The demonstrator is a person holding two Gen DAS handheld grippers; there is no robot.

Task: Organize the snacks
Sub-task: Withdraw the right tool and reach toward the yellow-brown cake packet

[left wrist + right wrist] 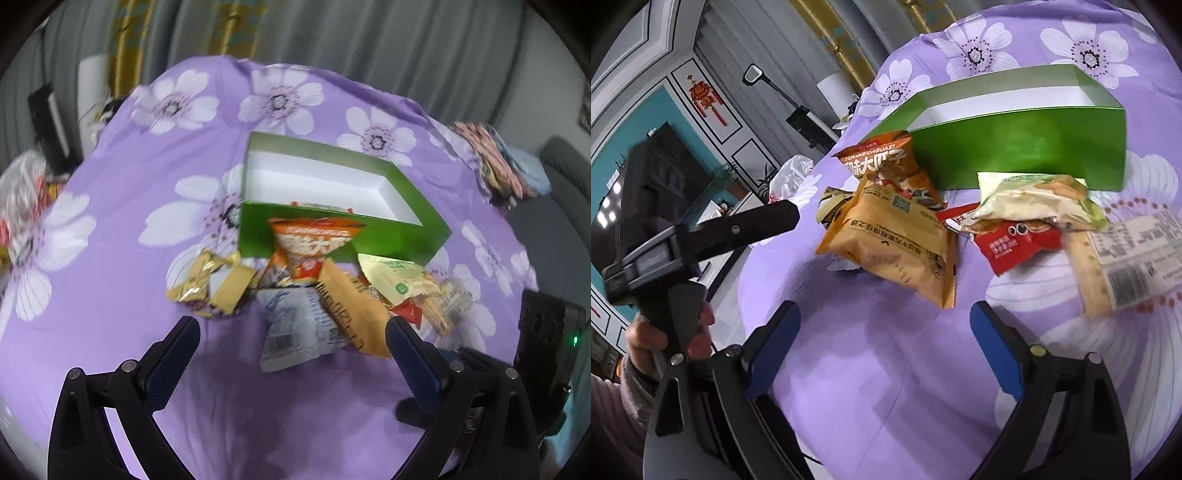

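An open green box [343,225] with a white inside sits mid-table; one snack edge shows just over its near wall. Snack packets are piled against its near wall: an orange seed bag [314,243], a tan packet [351,310], a white-blue packet [299,328], gold wrappers [210,284], a pale green packet [399,280]. My left gripper [291,328] hangs open just short of the white-blue packet. In the right wrist view the green box [1015,151], tan packet [894,243], red packet [1012,240] and a clear cracker packet [1134,262] lie ahead of my open right gripper [882,314].
A purple floral cloth [258,406] covers the table, with bare cloth near both grippers. Folded patterned fabric [502,162] sits at the far right edge, a plastic bag [22,192] at the left edge. A hand [690,332] holds the left gripper's handle [701,236] at left.
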